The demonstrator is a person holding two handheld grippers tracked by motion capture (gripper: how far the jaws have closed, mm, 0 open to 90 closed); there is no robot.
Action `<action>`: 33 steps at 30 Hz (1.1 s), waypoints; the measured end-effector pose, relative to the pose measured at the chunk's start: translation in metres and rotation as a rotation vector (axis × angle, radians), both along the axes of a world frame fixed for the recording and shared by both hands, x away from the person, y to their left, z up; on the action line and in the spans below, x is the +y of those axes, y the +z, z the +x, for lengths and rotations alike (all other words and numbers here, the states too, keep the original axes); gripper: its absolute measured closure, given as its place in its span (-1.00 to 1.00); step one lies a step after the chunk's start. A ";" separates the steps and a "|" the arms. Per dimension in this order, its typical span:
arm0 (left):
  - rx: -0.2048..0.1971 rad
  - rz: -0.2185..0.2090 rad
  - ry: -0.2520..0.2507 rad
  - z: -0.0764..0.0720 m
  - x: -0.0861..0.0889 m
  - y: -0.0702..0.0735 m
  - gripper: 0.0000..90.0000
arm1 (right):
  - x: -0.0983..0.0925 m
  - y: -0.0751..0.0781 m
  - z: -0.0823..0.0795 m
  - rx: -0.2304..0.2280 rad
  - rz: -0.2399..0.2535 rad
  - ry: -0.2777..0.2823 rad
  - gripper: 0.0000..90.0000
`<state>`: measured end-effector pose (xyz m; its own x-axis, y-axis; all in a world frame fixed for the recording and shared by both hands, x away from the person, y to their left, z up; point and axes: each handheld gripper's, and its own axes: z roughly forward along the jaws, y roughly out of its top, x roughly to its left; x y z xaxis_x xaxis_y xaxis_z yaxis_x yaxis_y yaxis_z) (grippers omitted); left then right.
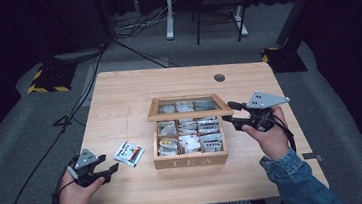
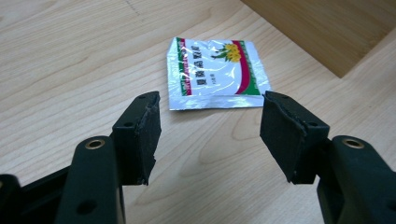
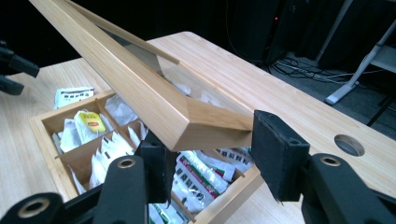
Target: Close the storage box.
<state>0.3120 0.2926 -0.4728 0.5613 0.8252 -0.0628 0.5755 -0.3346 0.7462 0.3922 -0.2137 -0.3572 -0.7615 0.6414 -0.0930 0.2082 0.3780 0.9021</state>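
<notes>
Two black jaws of the left gripper (image 2: 210, 135) stand closest, spread apart over bare wood with nothing between them; their pads stop just short of a flat, shiny white foil tea sachet (image 2: 215, 74) with red and green side stripes and a yellow flower print. That sachet lies flat on the pale wooden table (image 1: 118, 93), just left of the light wooden tea box (image 1: 190, 160) with "TEA" on its front wall. Small dark lettering runs across the sachet's middle, too fine to read. Only a corner of the box's side wall enters the left gripper view, cut off at the top edge.

From the high view, the left gripper (image 1: 106, 170) sits low beside the sachet (image 1: 129, 153), near the table's front left. The right gripper (image 1: 234, 113) is at the box's right side, where its jaws pinch the corner of the glass-paned wooden lid (image 1: 189, 106), which is held raised and tilted. In the right gripper view, the lid's frame (image 3: 140, 93) covers much of the compartments; the packets (image 3: 88, 123) beneath are partly hidden. The left pad of the right gripper (image 3: 210, 158) is tucked under the frame, so its contact is hard to make out.
</notes>
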 end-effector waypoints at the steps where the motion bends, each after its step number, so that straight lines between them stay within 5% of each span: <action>1: 0.003 0.002 0.004 0.000 0.001 -0.001 -0.13 | 0.000 -0.001 -0.001 0.001 -0.002 0.000 0.15; 11: 0.026 0.012 0.041 0.004 0.007 -0.011 -0.13 | -0.001 -0.006 -0.009 0.035 -0.027 0.006 0.12; 33: 0.054 0.017 0.041 0.009 0.007 -0.020 -0.13 | 0.001 -0.019 -0.026 0.103 -0.091 0.017 0.03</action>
